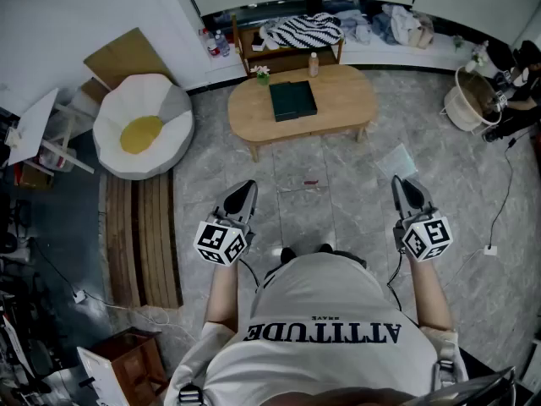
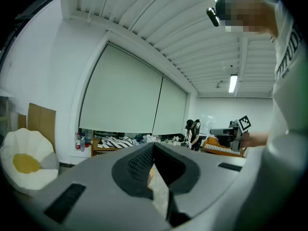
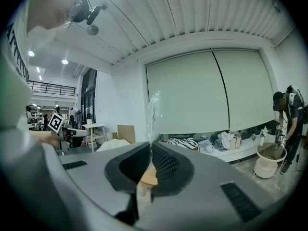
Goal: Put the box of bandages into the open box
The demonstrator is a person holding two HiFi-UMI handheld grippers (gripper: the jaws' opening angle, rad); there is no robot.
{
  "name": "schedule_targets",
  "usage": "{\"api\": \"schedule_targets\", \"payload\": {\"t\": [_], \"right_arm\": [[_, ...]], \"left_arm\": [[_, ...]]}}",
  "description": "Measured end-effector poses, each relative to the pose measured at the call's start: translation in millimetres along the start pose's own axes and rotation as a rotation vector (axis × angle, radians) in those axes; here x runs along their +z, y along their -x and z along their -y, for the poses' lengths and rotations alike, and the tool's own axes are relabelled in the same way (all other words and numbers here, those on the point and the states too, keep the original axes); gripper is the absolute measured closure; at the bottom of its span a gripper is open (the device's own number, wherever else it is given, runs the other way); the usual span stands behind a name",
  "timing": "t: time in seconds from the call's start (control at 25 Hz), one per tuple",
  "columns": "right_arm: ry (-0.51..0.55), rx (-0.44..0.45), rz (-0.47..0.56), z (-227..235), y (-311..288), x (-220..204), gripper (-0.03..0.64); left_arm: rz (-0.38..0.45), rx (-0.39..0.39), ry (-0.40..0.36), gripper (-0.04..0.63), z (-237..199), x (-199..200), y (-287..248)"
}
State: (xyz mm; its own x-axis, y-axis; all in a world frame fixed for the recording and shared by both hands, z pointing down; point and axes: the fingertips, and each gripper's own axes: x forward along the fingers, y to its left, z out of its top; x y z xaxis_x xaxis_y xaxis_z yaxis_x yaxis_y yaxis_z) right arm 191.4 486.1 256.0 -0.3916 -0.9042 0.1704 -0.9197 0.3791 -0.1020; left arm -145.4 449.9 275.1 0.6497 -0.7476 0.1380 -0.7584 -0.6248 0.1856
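Observation:
An oval wooden coffee table (image 1: 338, 100) stands a few steps ahead of me on the tiled floor. On it lies a dark green flat box (image 1: 292, 100), with a small flower pot (image 1: 263, 74) and a little bottle (image 1: 314, 64) behind it. I cannot make out a box of bandages. My left gripper (image 1: 245, 189) and right gripper (image 1: 404, 184) are held level at waist height, well short of the table. In the left gripper view the left gripper (image 2: 154, 148) has its jaws together with nothing between them. The right gripper (image 3: 150, 146) is likewise shut and holds nothing.
A white egg-shaped beanbag (image 1: 142, 125) and a slatted wooden mat (image 1: 144, 235) lie to the left. Behind the table is a low shelf with striped cloth (image 1: 300, 30). A basket (image 1: 467, 100), another person (image 1: 517, 79), a floor cable (image 1: 505, 201) and a paper sheet (image 1: 397, 161) are to the right.

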Motion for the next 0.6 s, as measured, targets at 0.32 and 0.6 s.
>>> {"api": "schedule_targets", "payload": {"t": [0.32,0.6], "right_arm": [[0.001,0.002,0.006,-1.6,3.0,2.3,0.589],[-0.031,0.01,0.013,2.3,9.3,2.0,0.589]], "left_arm": [[0.003,0.002,-0.002,0.574,2.8,0.3,2.9],[-0.002,0.009,0.0,0.574,10.6,-3.3,4.6]]}}
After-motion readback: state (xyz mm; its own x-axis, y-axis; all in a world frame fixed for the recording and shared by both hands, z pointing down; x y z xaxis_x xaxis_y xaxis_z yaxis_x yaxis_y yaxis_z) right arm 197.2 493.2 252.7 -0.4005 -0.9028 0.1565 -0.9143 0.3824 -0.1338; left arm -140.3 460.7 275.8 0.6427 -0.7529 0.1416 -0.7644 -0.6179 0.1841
